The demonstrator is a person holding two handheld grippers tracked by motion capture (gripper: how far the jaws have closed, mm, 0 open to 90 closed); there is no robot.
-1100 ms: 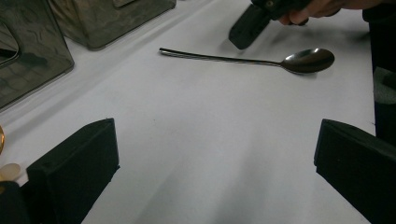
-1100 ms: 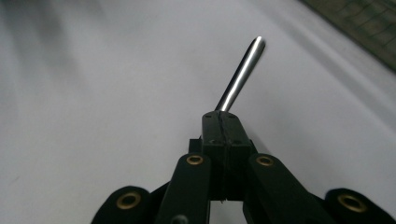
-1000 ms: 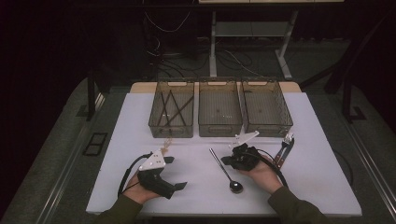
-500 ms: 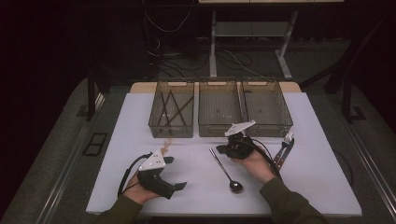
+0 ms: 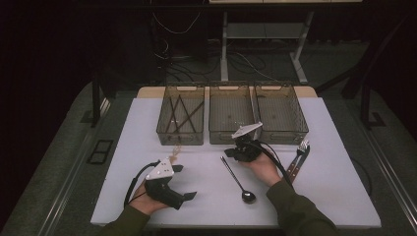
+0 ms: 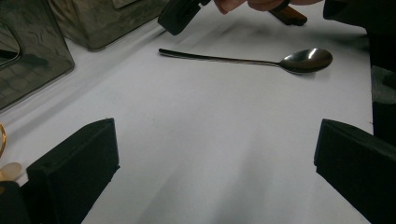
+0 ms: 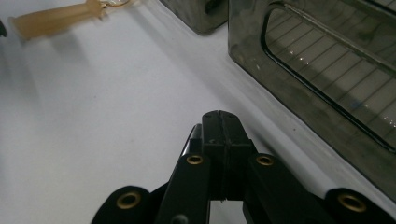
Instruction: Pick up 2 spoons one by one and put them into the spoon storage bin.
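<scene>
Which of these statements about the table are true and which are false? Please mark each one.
1. The right claw is shut with nothing between its jaws. True.
2. The left claw grips the spoon. False: it is open, and the spoon lies apart on the table.
3. The left bin holds thin sticks. True.
4. The fork lies inside the middle bin. False: it lies on the table at the right.

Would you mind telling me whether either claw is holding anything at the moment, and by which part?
Nothing is held. The right claw is shut on nothing; the left claw is open over bare table, and the spoon lies untouched.
</scene>
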